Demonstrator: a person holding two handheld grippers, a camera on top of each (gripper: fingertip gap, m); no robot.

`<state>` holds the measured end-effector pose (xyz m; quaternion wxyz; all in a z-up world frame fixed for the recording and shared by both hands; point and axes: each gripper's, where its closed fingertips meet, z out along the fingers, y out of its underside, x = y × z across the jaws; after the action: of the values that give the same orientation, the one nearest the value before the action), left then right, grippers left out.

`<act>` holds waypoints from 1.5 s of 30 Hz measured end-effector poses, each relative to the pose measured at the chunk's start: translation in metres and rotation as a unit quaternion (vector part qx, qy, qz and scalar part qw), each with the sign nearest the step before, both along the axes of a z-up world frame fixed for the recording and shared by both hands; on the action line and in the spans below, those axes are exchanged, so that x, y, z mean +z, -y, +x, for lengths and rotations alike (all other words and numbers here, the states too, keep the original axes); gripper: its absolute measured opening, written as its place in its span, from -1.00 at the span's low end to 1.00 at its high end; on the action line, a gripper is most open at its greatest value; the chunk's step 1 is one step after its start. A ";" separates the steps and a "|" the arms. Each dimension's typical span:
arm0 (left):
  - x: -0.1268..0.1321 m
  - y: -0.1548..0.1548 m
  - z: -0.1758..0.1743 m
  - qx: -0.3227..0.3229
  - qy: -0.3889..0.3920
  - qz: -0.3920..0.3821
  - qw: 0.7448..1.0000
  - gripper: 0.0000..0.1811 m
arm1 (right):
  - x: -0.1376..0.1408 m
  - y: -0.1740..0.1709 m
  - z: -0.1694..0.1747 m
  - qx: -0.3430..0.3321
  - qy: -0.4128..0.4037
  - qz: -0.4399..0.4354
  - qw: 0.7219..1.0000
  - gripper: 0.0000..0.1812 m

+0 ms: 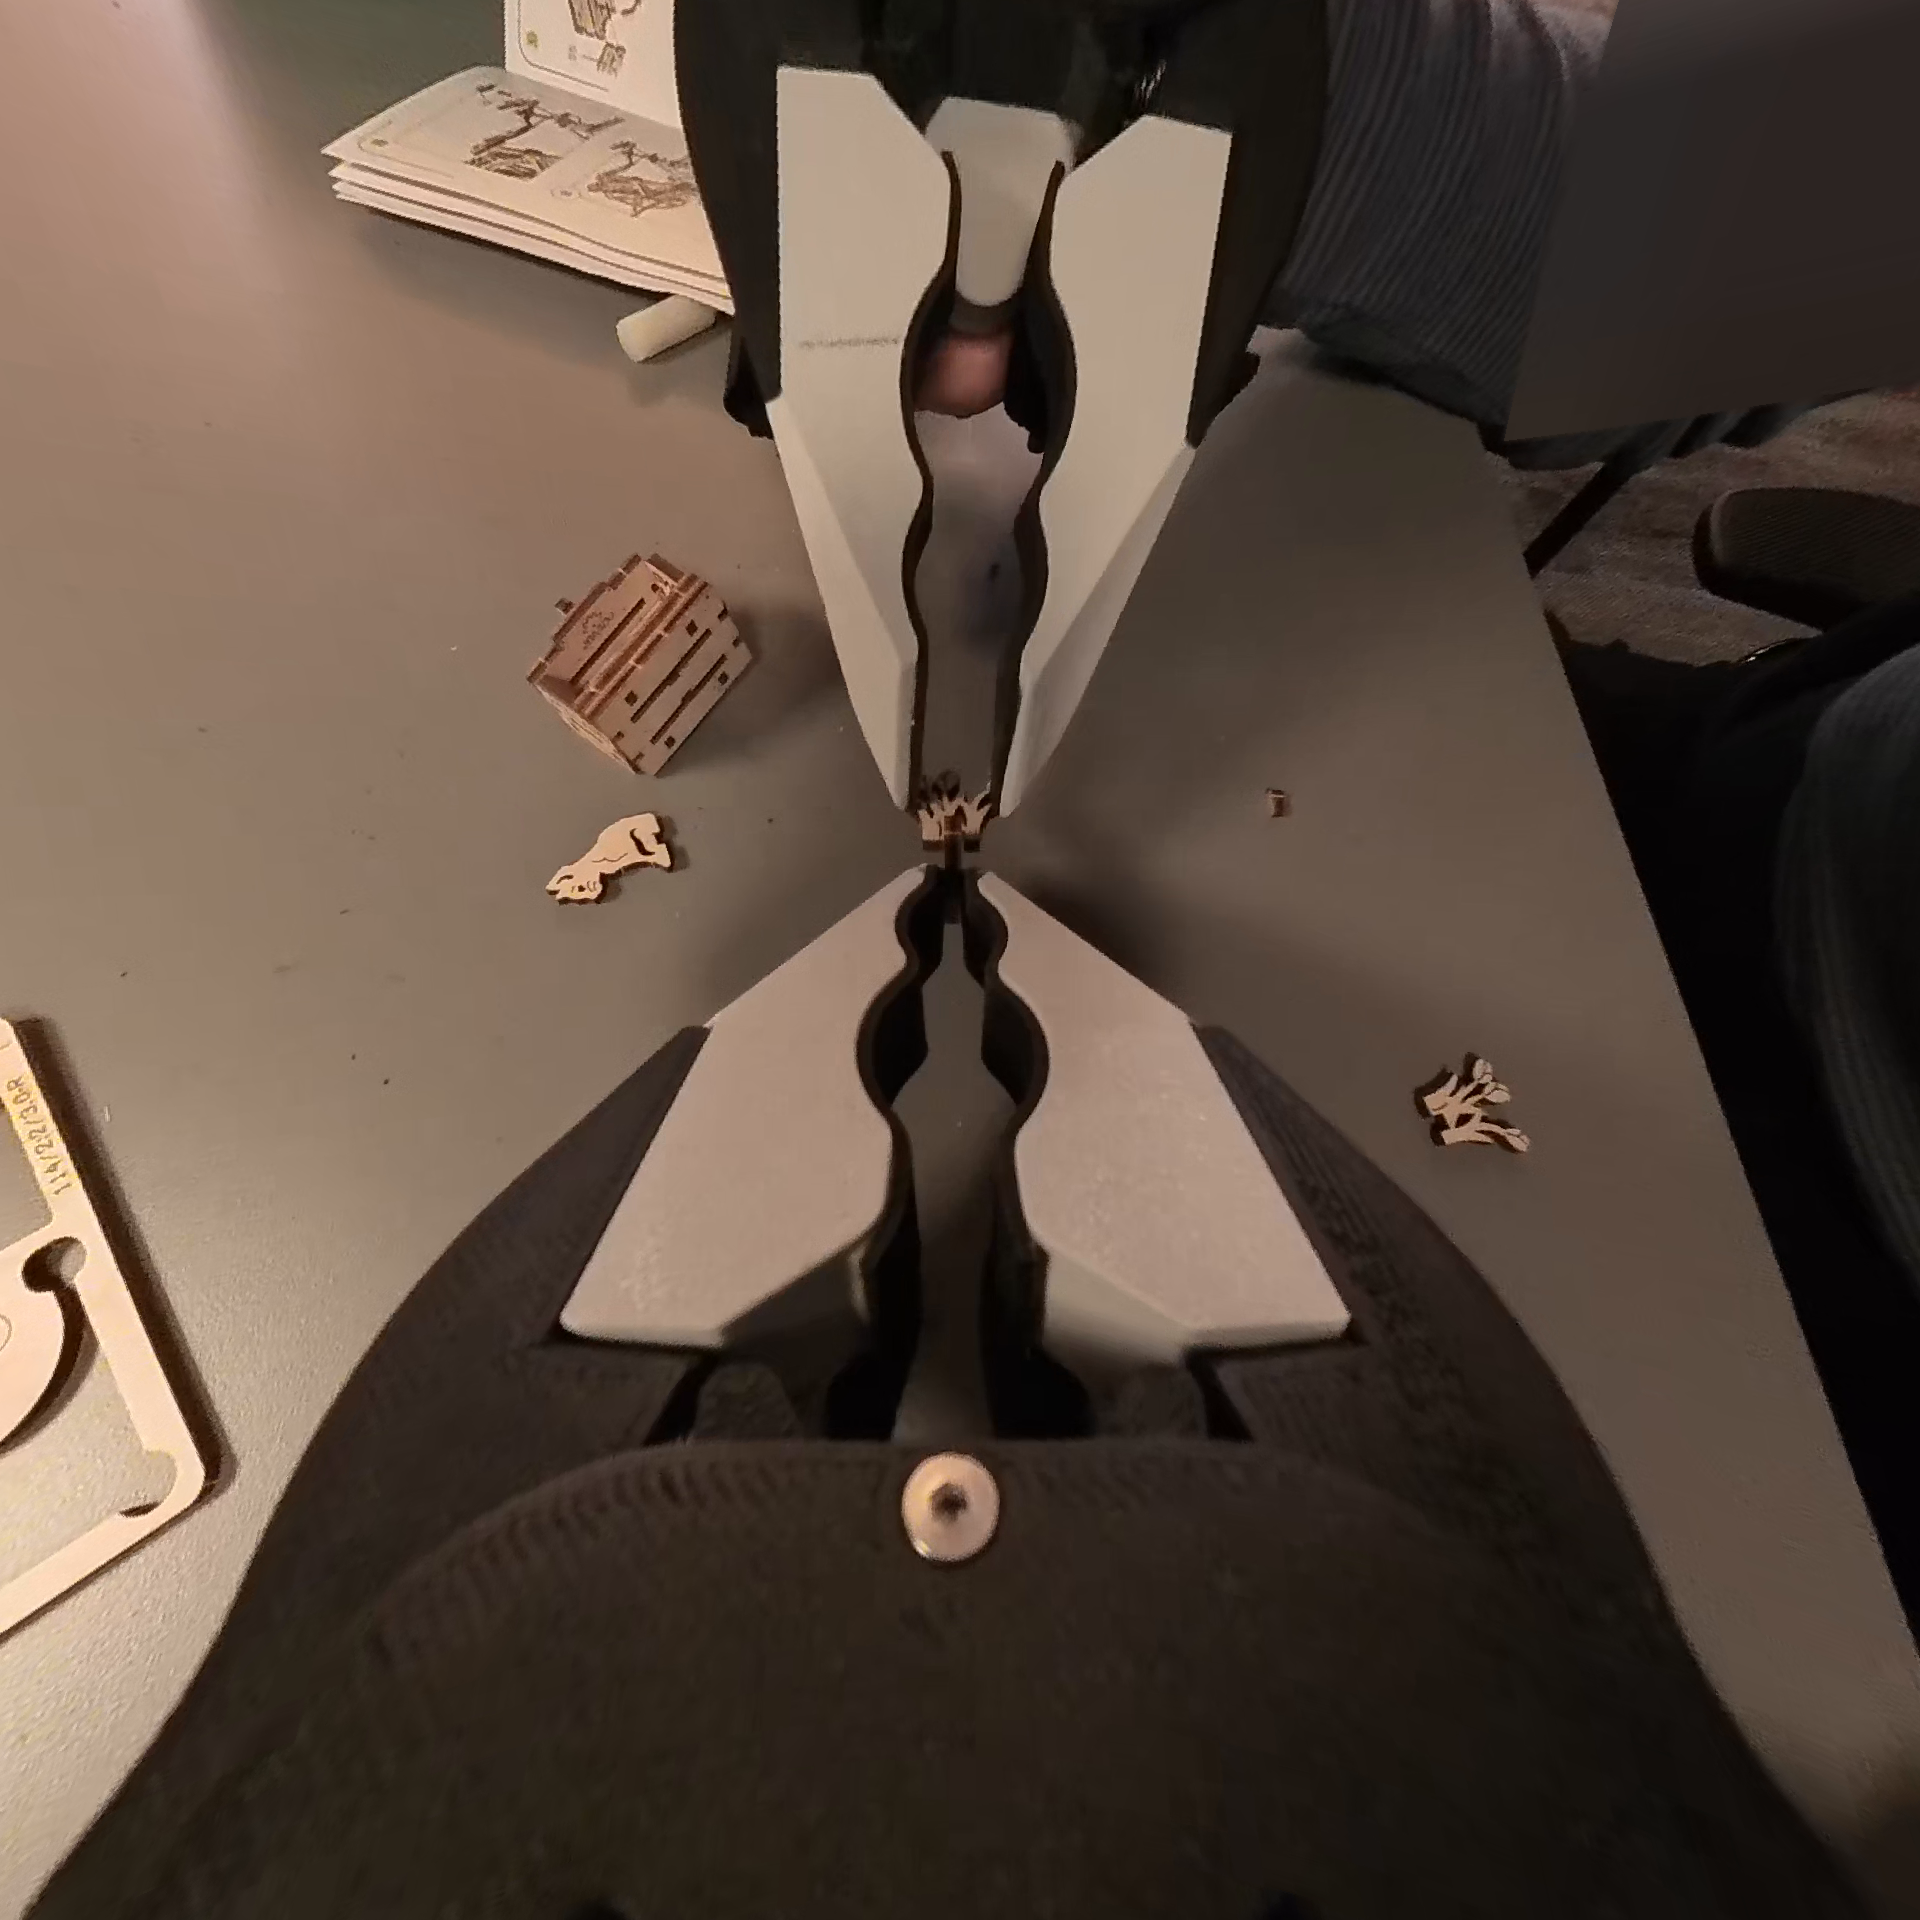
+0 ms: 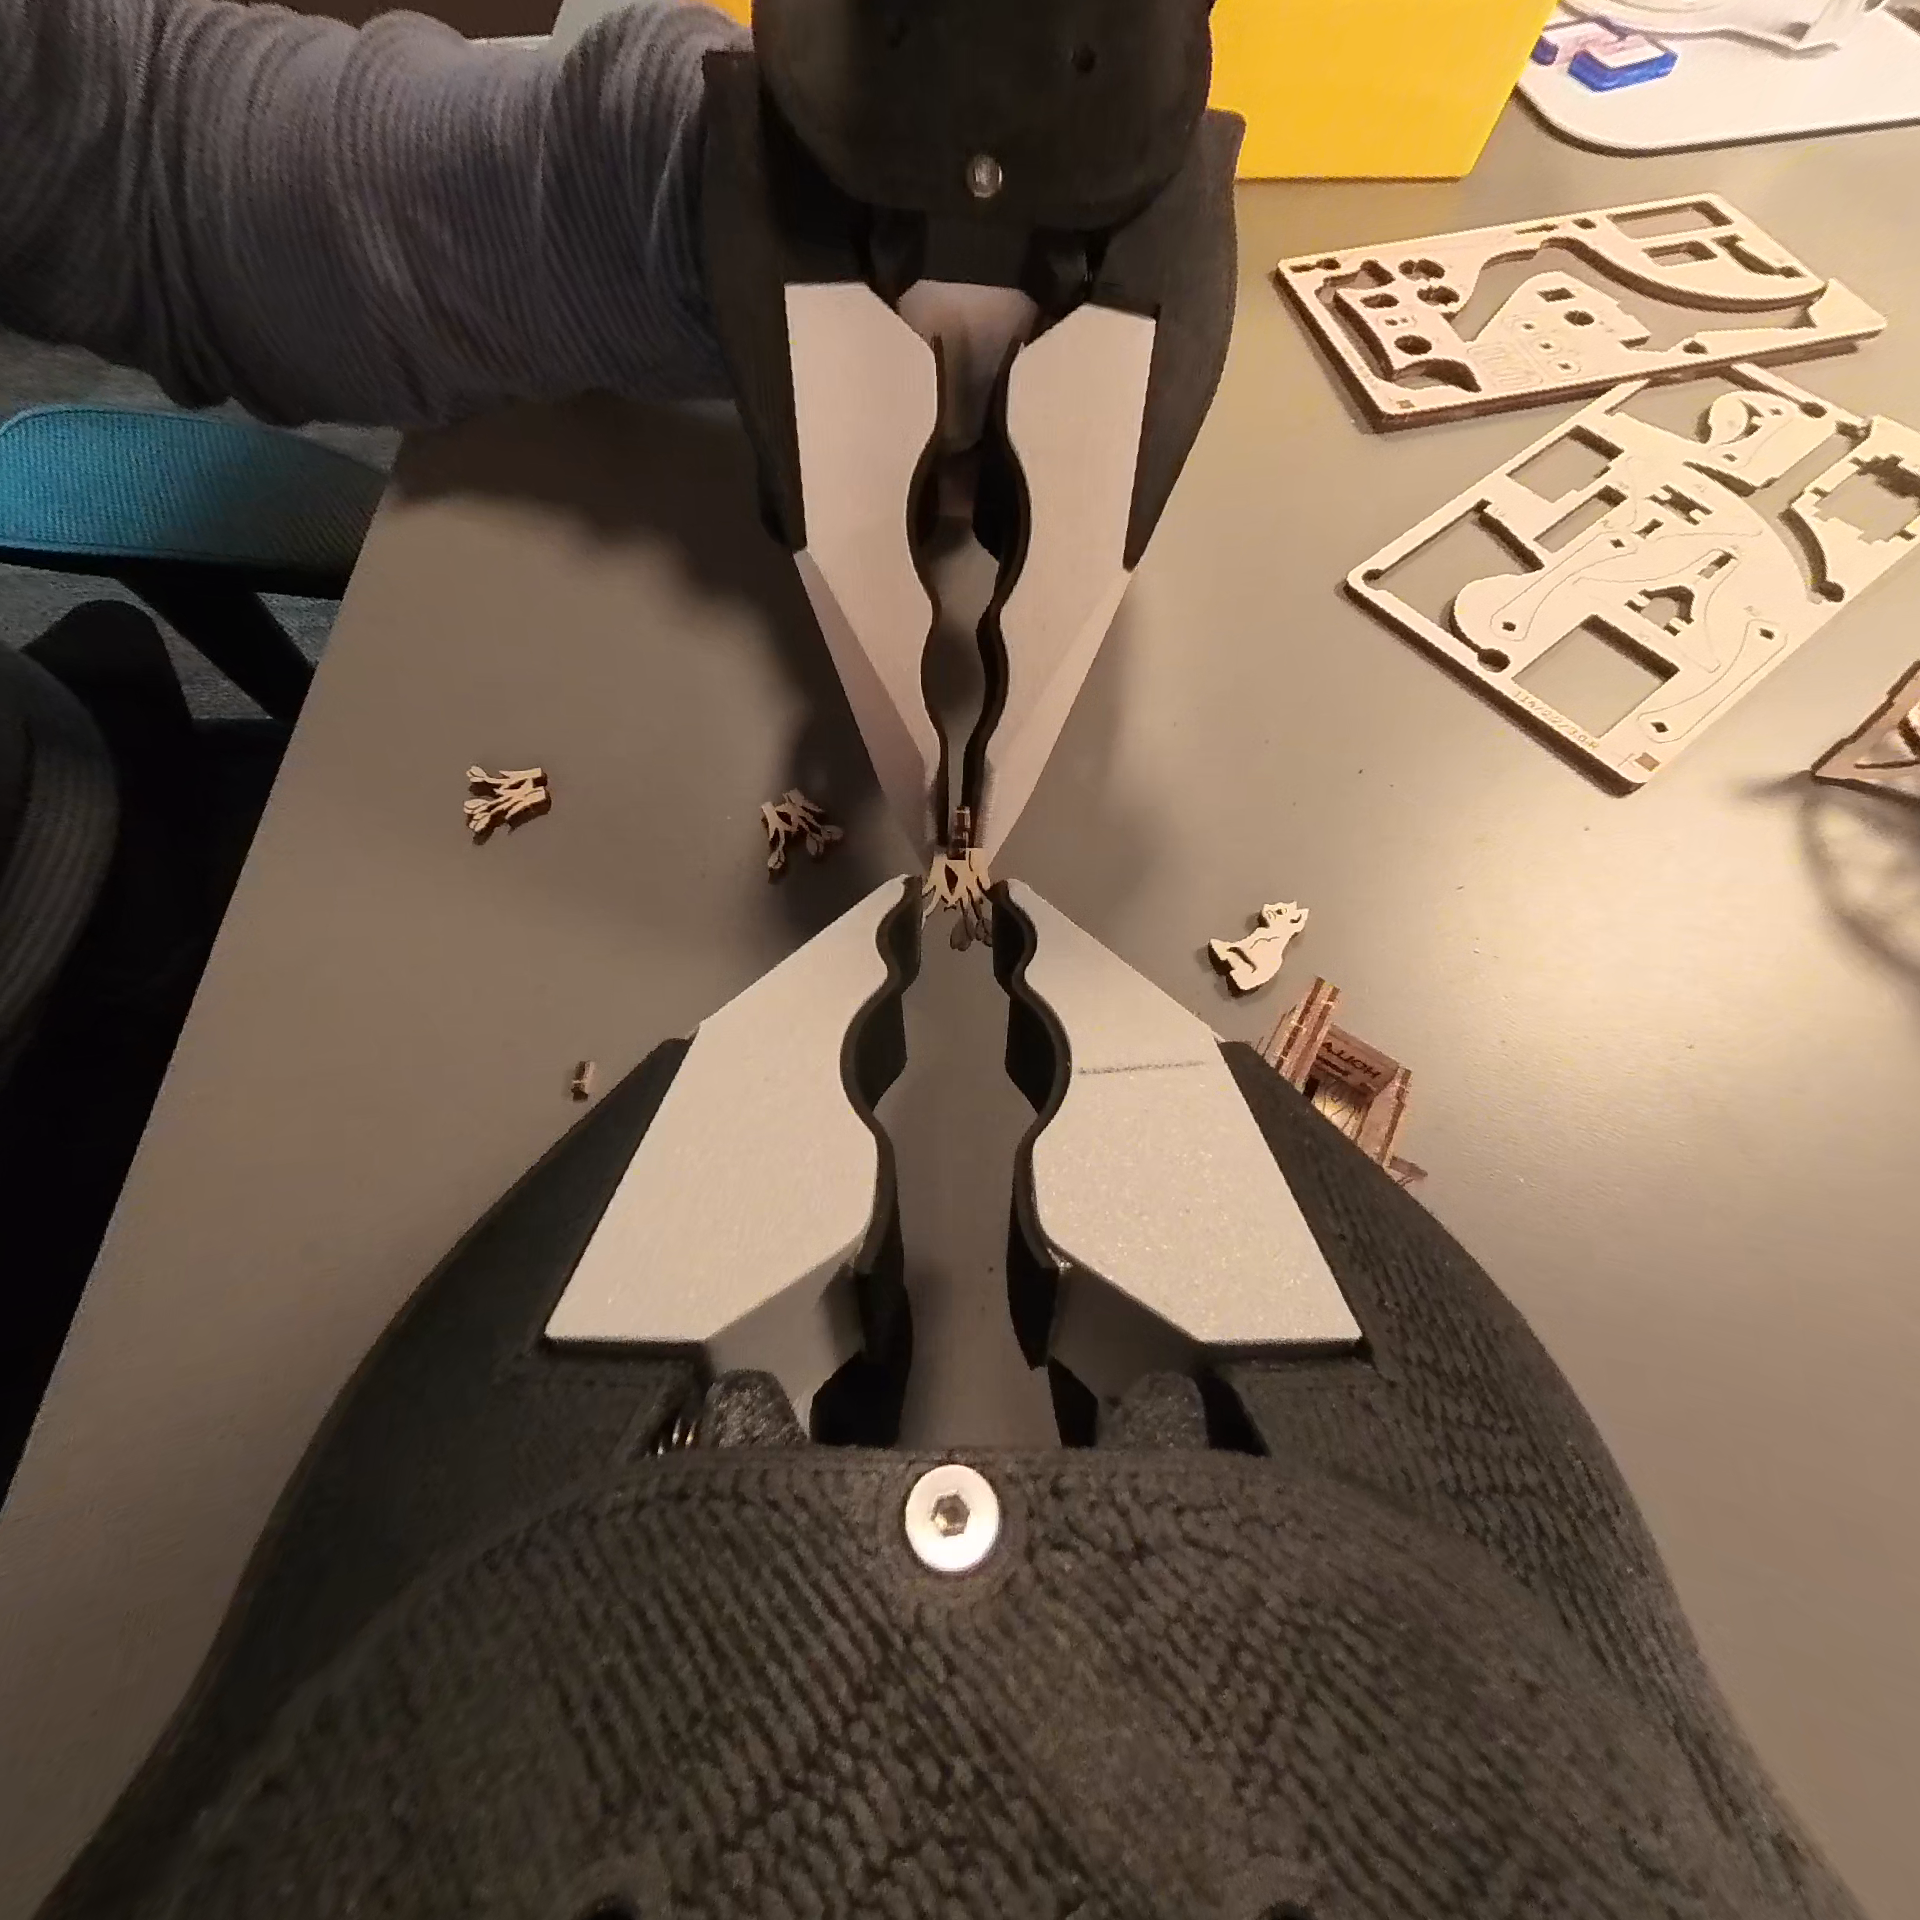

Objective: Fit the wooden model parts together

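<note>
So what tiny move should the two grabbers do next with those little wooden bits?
Probably ease the left gripper forward: its small dark wooden peg already meets the slot of the pale branch-shaped wooden piece pinched by the right gripper, tip to tip.

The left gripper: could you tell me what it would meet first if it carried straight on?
The branched wooden piece pinched in the right gripper, almost touching the small part held by the left gripper; depth is hard to judge.
</note>
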<state>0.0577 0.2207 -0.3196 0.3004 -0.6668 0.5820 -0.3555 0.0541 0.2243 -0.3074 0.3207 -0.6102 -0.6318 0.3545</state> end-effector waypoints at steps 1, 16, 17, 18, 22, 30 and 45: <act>-0.001 -0.001 0.000 0.001 -0.004 0.003 1.000 -0.99 | 0.000 0.000 0.000 -0.001 0.001 0.000 1.000 -0.88; -0.011 -0.001 -0.001 -0.001 -0.034 0.024 0.999 -0.99 | -0.008 -0.001 0.000 -0.006 0.016 -0.016 1.000 -0.88; -0.011 0.000 -0.001 -0.001 -0.034 0.023 0.999 -0.99 | -0.007 -0.001 0.000 -0.006 0.014 -0.015 1.000 -0.88; -0.011 0.000 -0.001 -0.001 -0.034 0.023 0.999 -0.99 | -0.007 -0.001 -0.001 -0.005 0.013 -0.015 1.000 -0.88; -0.011 -0.001 0.000 0.001 -0.032 0.019 0.999 -0.99 | -0.010 0.000 -0.002 -0.003 0.014 -0.021 1.000 -0.88; -0.011 0.001 0.002 -0.002 -0.035 0.023 0.999 -0.99 | -0.012 0.002 -0.003 0.003 0.014 -0.029 0.999 -0.89; -0.010 -0.005 -0.002 0.016 -0.029 0.007 0.999 -0.99 | -0.019 -0.008 0.006 -0.020 0.044 -0.009 0.999 -0.84</act>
<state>0.0560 0.2254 -0.3300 0.2936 -0.6842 0.5821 -0.3268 0.0600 0.2319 -0.3265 0.2942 -0.6403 -0.6299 0.3267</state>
